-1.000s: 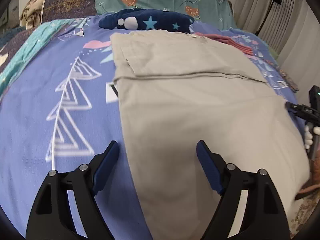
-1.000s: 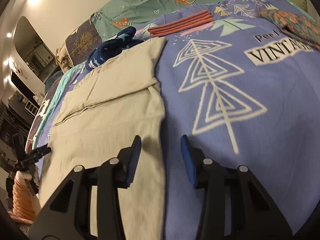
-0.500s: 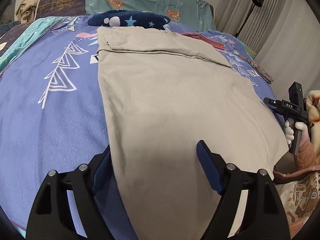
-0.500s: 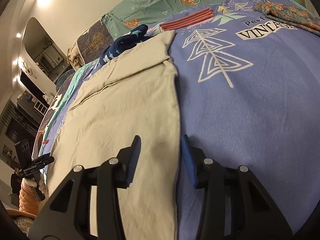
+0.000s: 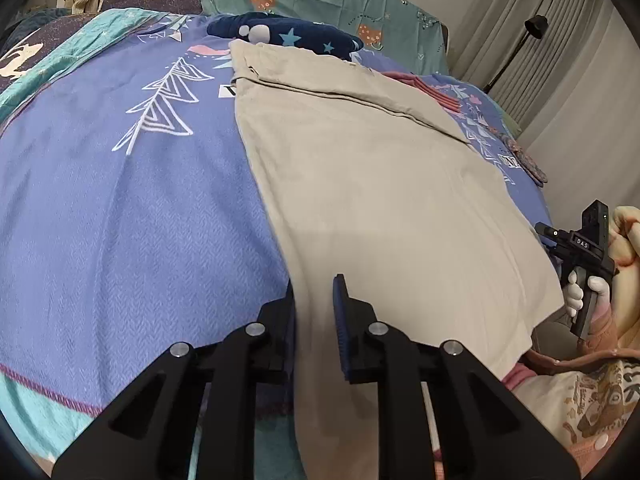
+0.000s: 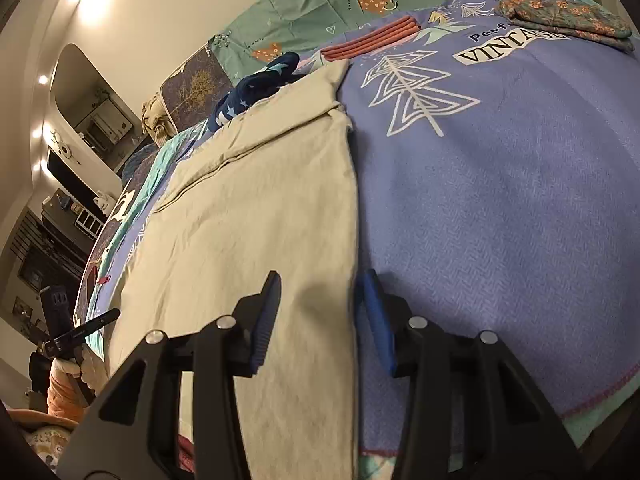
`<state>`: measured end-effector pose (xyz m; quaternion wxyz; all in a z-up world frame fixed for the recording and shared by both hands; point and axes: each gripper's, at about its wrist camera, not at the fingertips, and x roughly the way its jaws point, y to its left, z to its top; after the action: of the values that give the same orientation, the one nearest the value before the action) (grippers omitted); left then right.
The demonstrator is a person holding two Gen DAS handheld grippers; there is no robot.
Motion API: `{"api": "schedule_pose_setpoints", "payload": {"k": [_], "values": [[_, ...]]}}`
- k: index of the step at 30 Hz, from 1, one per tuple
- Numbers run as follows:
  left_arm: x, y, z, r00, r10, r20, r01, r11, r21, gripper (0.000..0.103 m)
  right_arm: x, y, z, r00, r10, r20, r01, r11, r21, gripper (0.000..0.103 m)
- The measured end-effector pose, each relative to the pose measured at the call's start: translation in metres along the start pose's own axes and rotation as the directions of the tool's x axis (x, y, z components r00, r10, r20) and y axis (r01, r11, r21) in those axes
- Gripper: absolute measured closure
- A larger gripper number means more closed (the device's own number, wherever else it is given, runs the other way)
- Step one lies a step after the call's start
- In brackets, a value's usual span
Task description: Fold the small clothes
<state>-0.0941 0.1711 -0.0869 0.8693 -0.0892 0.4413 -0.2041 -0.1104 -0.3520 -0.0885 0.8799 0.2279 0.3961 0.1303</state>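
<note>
Both grippers straddle near hem corners of the beige garment (image 5: 360,184), left gripper (image 5: 314,304) nearly clenched, right gripper (image 6: 318,312) parted, cloth running lengthwise away toward the pillows

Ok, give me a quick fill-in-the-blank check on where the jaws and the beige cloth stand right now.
1. The left gripper straddles the beige garment's ____ near edge.
2. The right gripper sits at the garment's ____ edge, jaws open.
3. The garment lies on a ____ blanket.
4. Beyond the garment's far end lies a navy cloth printed with ____.

Missing words: left; right; blue; stars
</note>
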Motion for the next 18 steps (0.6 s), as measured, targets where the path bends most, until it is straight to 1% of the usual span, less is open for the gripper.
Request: {"api": "schedule_pose_setpoints", "payload": {"k": [4,7,10,11,13,15,18], "values": [[-0.008,-0.001,-0.016,0.998,-0.058,0.0,0.058,0.998,-0.009,0.085,-0.013,-0.001,-0.016,1.0,0.018,-0.016,-0.019,1.0,-0.013,0.06],[-0.014,0.005,-0.028,0.993,-0.12,0.019,0.121,0.99,-0.071,0.084,-0.025,-0.004,-0.028,0.998,0.052,-0.018,-0.052,0.999,-0.003,0.06],[-0.017,0.006,-0.034,0.988,-0.151,0.024,0.153,0.984,-0.095,0.083,-0.034,-0.007,-0.037,0.995,0.094,-0.032,-0.093,0.996,0.012,0.06],[-0.018,0.004,-0.035,0.988,-0.153,0.02,0.154,0.984,-0.087,0.082,-0.037,-0.009,-0.04,0.993,0.113,-0.04,-0.113,0.993,0.017,0.06],[-0.017,-0.003,-0.034,0.987,-0.161,0.011,0.162,0.985,-0.065,0.069,-0.038,-0.01,-0.042,0.988,0.149,-0.052,-0.147,0.989,0.028,0.058],[-0.014,-0.011,-0.03,0.985,-0.17,-0.009,0.169,0.985,-0.034,0.061,-0.035,-0.013,-0.039,0.98,0.191,-0.055,-0.188,0.981,0.055,0.056],[-0.008,-0.018,-0.022,0.987,-0.159,-0.033,0.159,0.987,0.004,0.06,-0.022,-0.017,-0.03,0.964,0.258,-0.059,-0.251,0.962,0.106,0.056]]}}
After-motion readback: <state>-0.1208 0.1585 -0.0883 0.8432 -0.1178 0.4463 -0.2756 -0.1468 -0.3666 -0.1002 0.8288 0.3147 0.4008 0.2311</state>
